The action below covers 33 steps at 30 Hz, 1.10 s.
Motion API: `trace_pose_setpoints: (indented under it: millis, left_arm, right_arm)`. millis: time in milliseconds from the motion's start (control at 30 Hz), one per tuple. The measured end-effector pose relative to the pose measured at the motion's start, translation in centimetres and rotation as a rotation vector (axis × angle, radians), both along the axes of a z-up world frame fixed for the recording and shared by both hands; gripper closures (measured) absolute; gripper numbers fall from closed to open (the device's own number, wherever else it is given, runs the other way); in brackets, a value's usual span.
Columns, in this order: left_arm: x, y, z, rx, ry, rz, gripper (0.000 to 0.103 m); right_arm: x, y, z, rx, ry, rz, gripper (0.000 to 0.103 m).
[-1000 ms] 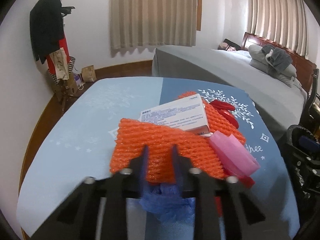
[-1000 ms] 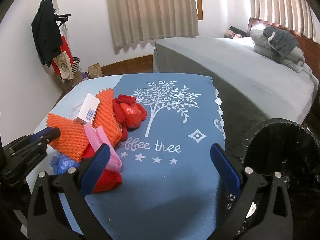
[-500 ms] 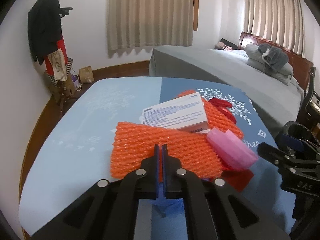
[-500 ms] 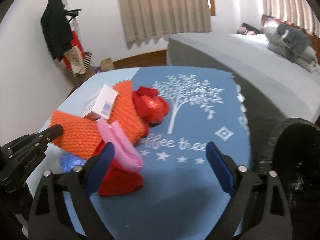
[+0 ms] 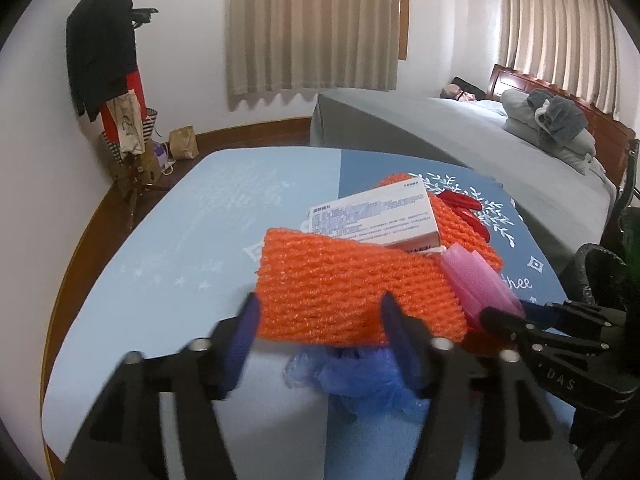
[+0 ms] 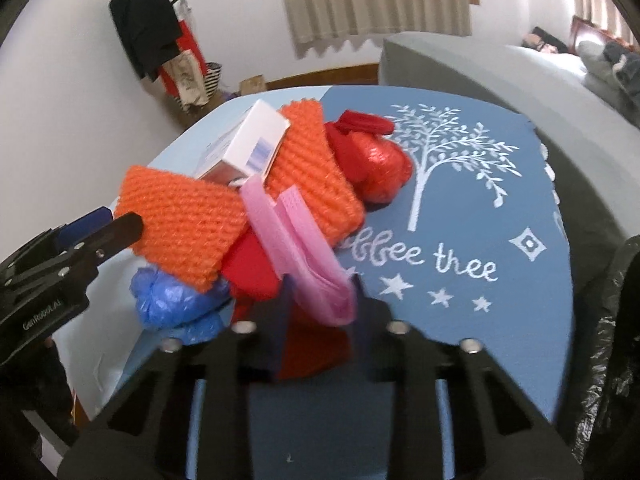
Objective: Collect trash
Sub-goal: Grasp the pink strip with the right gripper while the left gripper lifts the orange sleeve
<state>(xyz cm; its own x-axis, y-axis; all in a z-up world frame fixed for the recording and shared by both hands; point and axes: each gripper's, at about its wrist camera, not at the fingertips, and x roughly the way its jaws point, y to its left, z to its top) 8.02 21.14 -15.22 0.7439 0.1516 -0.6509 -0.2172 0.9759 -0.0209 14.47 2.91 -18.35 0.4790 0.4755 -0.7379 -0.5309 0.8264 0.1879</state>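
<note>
A pile of trash lies on the blue tablecloth [image 5: 176, 256]: two orange foam nets [image 5: 344, 288] [image 6: 180, 224], a white box [image 5: 376, 216] [image 6: 248, 144], a pink wrapper [image 5: 476, 284] [image 6: 296, 244], a crumpled blue bag [image 5: 356, 372] [image 6: 168, 300], red wrappers [image 6: 376, 164]. My left gripper [image 5: 320, 328] is open, its fingers on either side of the near orange net's front edge. My right gripper [image 6: 320, 320] has its jaws narrowed around the pink wrapper's end and the red piece [image 6: 312, 352] under it.
A black-lined trash bin [image 6: 616, 344] [image 5: 596, 276] stands off the table's right edge. A grey bed [image 5: 460, 128] lies beyond. A coat rack [image 5: 108, 64] with clothes stands at the far left wall. The tablecloth's tree print [image 6: 444, 152] lies right of the pile.
My left gripper went from shut half a second ago to open around the orange net. My right gripper moved left onto the pile and narrowed from wide open around the pink wrapper.
</note>
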Motion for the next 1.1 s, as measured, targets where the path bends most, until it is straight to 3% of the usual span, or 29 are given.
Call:
trace_pose_setpoints:
  millis: [100,400,433,600,700,800,1100]
  left_arm:
    - [0.0,0.1,-0.3,-0.008,0.013,0.011,0.022]
    - [1.6,1.4,-1.0,-0.078,0.021,0.002,0.019]
    - [1.7,1.5,-1.0,-0.089,0.017,-0.004,0.022]
    - [1.8,0.9,-1.0,-0.084,0.019,-0.027,0.065]
    - [1.4,0.3,-0.5,-0.061,0.002,-0.031,0.076]
    - [0.8,-0.4,0.4,-0.044,-0.029,-0.04,0.081]
    - [-0.6,-3.9,3.8,0.015,-0.12,-0.107,0.083]
  right_arm:
    - [-0.3,-0.1,0.2,0.001,-0.009,0.005,0.086]
    - [-0.6,-1.2,0.8,-0.004,-0.03,-0.012,0.086]
    - [-0.6,-1.3,0.9,-0.003,-0.032,-0.014,0.086]
    - [-0.6,-1.8,1.7,0.005,-0.046,-0.023,0.086]
    - [-0.6,-2.2,2.1,0.013,-0.053,-0.03,0.086]
    - [-0.6,-2.5,2.5,0.021,-0.06,-0.036,0.086]
    - [-1.2,-4.9,4.6,0.054,-0.096,-0.083,0.086]
